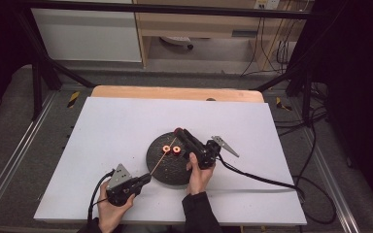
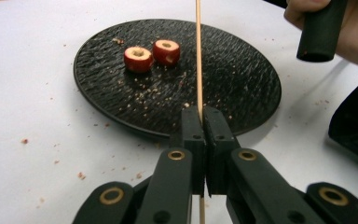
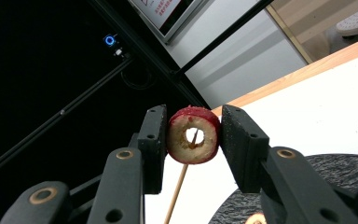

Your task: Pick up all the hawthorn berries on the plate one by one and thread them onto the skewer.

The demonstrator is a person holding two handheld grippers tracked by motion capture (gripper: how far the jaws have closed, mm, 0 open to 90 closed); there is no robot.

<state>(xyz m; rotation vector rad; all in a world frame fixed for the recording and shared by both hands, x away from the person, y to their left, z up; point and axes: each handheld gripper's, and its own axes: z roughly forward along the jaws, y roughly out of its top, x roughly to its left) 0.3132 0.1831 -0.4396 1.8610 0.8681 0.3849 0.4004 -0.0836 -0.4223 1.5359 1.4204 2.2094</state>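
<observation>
Seemingly mid-threading, the right gripper (image 3: 193,135) clamped a cored fruit ring (image 3: 193,135) between its jaws, the wooden skewer (image 2: 198,56) pinched in the left gripper (image 2: 204,116). Done well, the skewer's tip would meet the ring's hole squarely, sliding straight without splitting the flesh.

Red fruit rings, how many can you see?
3. Two red fruit rings lie side by side on the black plate, one left and one right in the left gripper view. A third is pinched in the right tool, with the skewer behind its hole.
</observation>
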